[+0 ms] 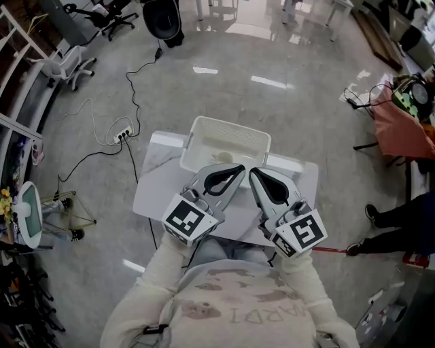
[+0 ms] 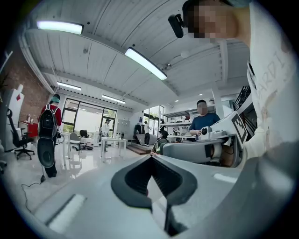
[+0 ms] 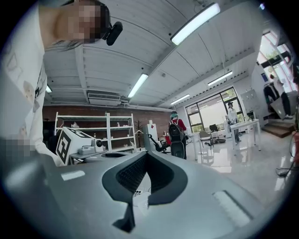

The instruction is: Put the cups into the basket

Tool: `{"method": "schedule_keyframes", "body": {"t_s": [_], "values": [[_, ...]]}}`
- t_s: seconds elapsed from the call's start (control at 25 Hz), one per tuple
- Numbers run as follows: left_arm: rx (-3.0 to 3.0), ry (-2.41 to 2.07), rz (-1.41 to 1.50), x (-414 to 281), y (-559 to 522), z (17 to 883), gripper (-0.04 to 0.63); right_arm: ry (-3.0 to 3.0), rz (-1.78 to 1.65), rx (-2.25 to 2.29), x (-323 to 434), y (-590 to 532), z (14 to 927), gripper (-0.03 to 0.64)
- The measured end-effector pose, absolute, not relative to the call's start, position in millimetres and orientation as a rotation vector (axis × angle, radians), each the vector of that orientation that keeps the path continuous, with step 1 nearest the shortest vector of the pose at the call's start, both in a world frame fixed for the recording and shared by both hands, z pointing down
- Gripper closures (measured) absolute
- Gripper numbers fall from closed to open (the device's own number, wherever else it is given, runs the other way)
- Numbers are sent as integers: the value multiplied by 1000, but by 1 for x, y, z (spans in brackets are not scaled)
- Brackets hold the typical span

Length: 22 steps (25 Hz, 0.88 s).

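The left gripper [image 1: 239,168] and the right gripper [image 1: 253,172] are held side by side, jaws pressed together on nothing, tips raised toward the room. This is probably a rest pose above the table [image 1: 155,194]. The basket [image 1: 204,126] is set just beyond both tips, within easy reach. No cup can be made out with certainty; a pale shape [image 1: 228,158] inside the basket may be one.

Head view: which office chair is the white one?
The white chair at the left edge; the black chair stands farther up, near the top edge.
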<state>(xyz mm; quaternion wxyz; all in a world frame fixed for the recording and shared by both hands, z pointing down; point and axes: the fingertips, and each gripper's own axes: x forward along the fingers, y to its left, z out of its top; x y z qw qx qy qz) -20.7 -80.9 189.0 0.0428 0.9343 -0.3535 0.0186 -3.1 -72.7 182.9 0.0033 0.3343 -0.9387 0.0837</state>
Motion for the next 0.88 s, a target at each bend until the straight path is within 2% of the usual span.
{"method": "schedule_keyframes", "body": {"t_s": [0.88], "values": [[2872,-1126,16,-34,-60,174,594,-2979,247,1029,-13,-50,171,594]]}}
